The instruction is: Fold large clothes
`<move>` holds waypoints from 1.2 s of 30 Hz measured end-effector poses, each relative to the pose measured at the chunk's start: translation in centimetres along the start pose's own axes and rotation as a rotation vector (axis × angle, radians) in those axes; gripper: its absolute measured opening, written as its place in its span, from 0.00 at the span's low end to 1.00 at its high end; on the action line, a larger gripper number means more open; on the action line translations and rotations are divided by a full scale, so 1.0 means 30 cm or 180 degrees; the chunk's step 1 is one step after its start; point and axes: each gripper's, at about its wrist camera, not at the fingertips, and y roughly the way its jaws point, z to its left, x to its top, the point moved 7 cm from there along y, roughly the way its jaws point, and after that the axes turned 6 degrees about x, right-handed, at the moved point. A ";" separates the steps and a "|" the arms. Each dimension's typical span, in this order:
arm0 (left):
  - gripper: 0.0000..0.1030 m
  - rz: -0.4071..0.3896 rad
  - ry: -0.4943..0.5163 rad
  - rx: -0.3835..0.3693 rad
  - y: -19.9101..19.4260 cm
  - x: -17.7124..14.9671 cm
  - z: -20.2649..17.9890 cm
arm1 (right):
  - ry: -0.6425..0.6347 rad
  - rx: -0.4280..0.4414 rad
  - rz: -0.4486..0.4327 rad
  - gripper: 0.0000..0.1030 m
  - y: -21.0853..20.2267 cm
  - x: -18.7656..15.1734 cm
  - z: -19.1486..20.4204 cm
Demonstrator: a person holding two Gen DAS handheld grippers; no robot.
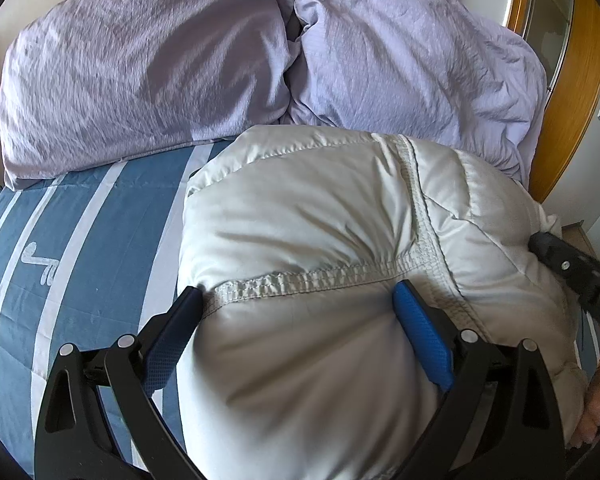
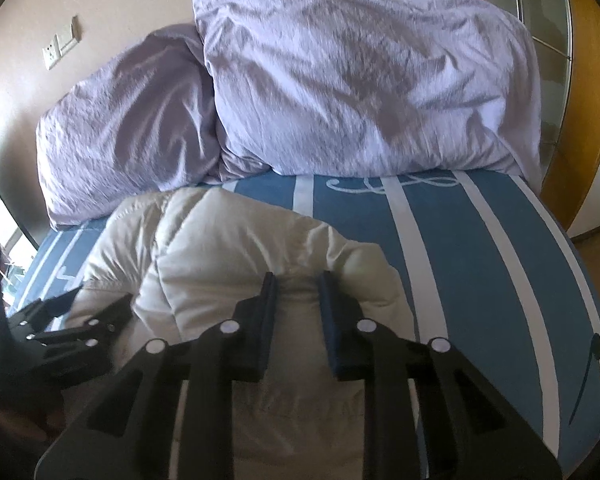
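At the centre of the left wrist view we see the pale padded jacket (image 1: 320,260) bunched on the blue striped bed (image 1: 80,260), below the lilac duvet (image 1: 160,60). Our left gripper (image 1: 300,308) stands wide, its fingers pressed against the jacket's bulk on both sides. Our right gripper (image 2: 296,292) hangs over the jacket, jaws narrow; we cannot tell whether fabric is pinched.
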 end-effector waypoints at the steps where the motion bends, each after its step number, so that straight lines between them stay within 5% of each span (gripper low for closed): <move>1: 0.94 0.0001 -0.0002 -0.0003 0.000 0.000 0.000 | -0.0012 -0.0015 0.0019 0.21 0.009 -0.006 -0.002; 36: 0.97 -0.0080 -0.0009 0.0029 0.014 0.003 -0.009 | 0.0077 0.0036 -0.0104 0.21 0.104 -0.077 -0.041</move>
